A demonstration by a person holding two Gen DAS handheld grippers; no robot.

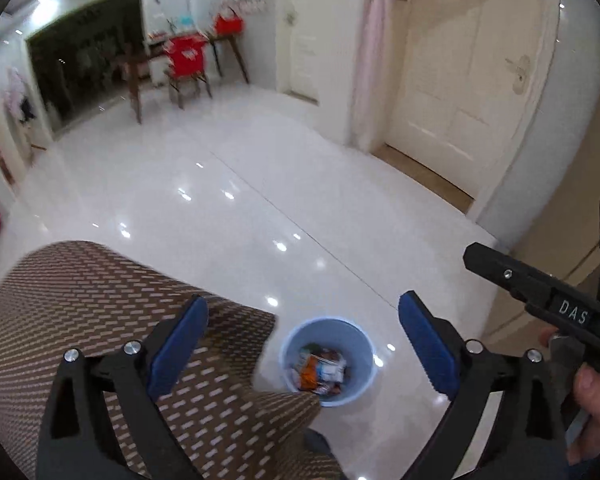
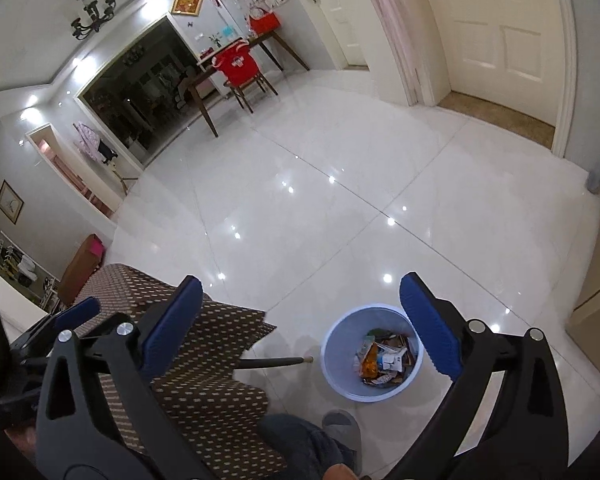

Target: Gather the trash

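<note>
Down at the lower left of both views lies the desk [image 1: 80, 300] with its brown patterned cloth. Both grippers, left [image 1: 302, 342] and right [image 2: 300, 326], have jaws wide open, holding nothing. Between them, low in the frame, the blue bin [image 2: 374, 320] sits on the white floor [image 2: 320, 220], full of trash [image 2: 384, 360].

- Home interior, living/dining area by the look of it.
- Glossy white tile floor [image 2: 340, 208] reflecting ceiling spotlights.
- Wooden dining table [image 2: 236, 64] against far wall, chair [image 2: 240, 68] with red cover beside it.
- Black chandelier [image 2: 92, 14] on ceiling; framed picture [image 2: 187, 2] on wall.
- Cream panelled door [image 1: 460, 92] with handle, pink curtain [image 1: 366, 64] next to it.
- Large dark opening [image 2: 140, 84], possibly a glass door; too dark to tell.
- Brown patterned tablecloth [image 2: 204, 360] on near table; small blue bin [image 2: 372, 360] of wrappers on floor.
- Clothes hanging on left wall [image 2: 94, 142].
</note>
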